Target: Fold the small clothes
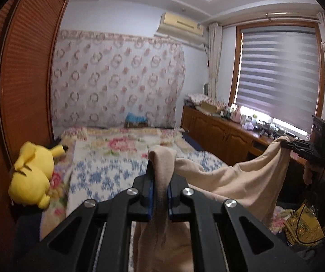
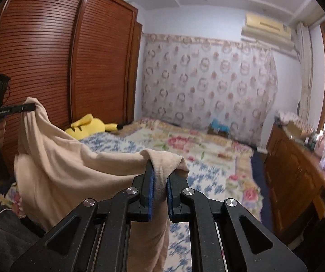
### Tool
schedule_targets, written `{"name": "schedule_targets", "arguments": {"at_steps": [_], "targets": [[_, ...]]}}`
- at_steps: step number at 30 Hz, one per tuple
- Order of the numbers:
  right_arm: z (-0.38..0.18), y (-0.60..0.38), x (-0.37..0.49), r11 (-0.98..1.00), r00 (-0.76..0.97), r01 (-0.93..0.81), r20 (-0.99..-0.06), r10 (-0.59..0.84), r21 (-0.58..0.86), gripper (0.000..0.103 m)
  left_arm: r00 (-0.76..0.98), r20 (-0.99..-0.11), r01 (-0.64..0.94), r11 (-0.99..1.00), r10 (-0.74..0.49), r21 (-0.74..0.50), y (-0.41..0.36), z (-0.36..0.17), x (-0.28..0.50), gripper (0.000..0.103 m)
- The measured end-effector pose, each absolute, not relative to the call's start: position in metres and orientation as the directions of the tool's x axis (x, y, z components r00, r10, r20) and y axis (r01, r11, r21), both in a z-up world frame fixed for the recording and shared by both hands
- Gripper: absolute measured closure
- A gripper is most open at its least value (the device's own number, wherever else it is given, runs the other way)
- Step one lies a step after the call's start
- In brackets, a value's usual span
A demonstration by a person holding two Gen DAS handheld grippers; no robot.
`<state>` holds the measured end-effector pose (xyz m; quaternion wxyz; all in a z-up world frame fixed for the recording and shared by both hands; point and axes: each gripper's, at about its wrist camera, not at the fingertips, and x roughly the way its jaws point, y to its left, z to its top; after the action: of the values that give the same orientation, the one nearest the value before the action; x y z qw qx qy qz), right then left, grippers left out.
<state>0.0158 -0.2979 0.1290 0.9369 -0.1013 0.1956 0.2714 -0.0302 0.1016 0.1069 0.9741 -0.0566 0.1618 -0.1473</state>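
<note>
Both sets of jaws were squeezed tight on the tan cloth point(image 1: 241, 181). One corner was pinched in the left gripper point(image 1: 160, 195) and another in the right gripper point(image 2: 160, 195). It hung between them, lifted up over the flowery bed point(image 2: 207, 149). A yellow plush toy point(image 1: 32, 176) lay at the bed's left edge, beside the wooden wardrobe point(image 2: 49, 56).
</note>
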Motion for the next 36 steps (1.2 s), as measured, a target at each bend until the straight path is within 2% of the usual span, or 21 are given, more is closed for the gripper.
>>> {"name": "schedule_targets", "arguments": {"at_steps": [5,10,14,17,21,23,25,28,32,36], "targets": [[0.177,-0.296,0.016,0.821,0.811,-0.546,-0.353,0.467,-0.167,0.097,0.934,-0.226,0.258,0.960,-0.276,-0.107,0.111,0.153,-0.022,0.098],[0.235,-0.291,0.045,0.812,0.843,-0.527,-0.277,0.461,-0.250,0.097,0.960,-0.169,0.214,0.975,-0.222,-0.060,0.125,0.207,0.018,0.098],[0.262,-0.282,0.100,0.812,0.851,-0.512,-0.290,0.437,-0.279,0.097,0.969,-0.170,0.178,0.984,-0.179,-0.024,0.135,0.230,0.074,0.098],[0.256,-0.271,0.150,0.811,0.848,-0.507,-0.337,0.409,-0.293,0.097,0.967,-0.200,0.159,0.987,-0.157,-0.009,0.139,0.226,0.121,0.097],[0.199,-0.253,0.230,0.823,0.830,-0.491,-0.440,0.343,-0.285,0.096,0.944,-0.303,0.139,0.990,-0.129,0.013,0.140,0.176,0.201,0.093],[0.159,-0.246,0.267,0.837,0.800,-0.489,-0.510,0.317,-0.245,0.096,0.907,-0.395,0.151,0.988,-0.145,-0.015,0.140,0.134,0.241,0.090],[0.100,-0.240,0.307,0.859,0.745,-0.470,-0.614,0.261,-0.204,0.085,0.855,-0.492,0.162,0.986,-0.162,-0.043,0.139,0.089,0.273,0.086],[0.026,-0.236,0.343,0.871,0.657,-0.454,-0.730,0.187,-0.186,0.084,0.792,-0.586,0.166,0.984,-0.173,-0.067,0.137,0.034,0.298,0.079],[-0.028,-0.235,0.352,0.867,0.611,-0.468,-0.771,0.177,-0.172,0.077,0.722,-0.659,0.196,0.976,-0.210,-0.096,0.127,-0.016,0.303,0.061],[-0.042,-0.239,0.357,0.875,0.598,-0.468,-0.774,0.210,-0.124,0.067,0.674,-0.712,0.219,0.974,-0.195,-0.059,0.108,-0.046,0.297,0.059]]}}
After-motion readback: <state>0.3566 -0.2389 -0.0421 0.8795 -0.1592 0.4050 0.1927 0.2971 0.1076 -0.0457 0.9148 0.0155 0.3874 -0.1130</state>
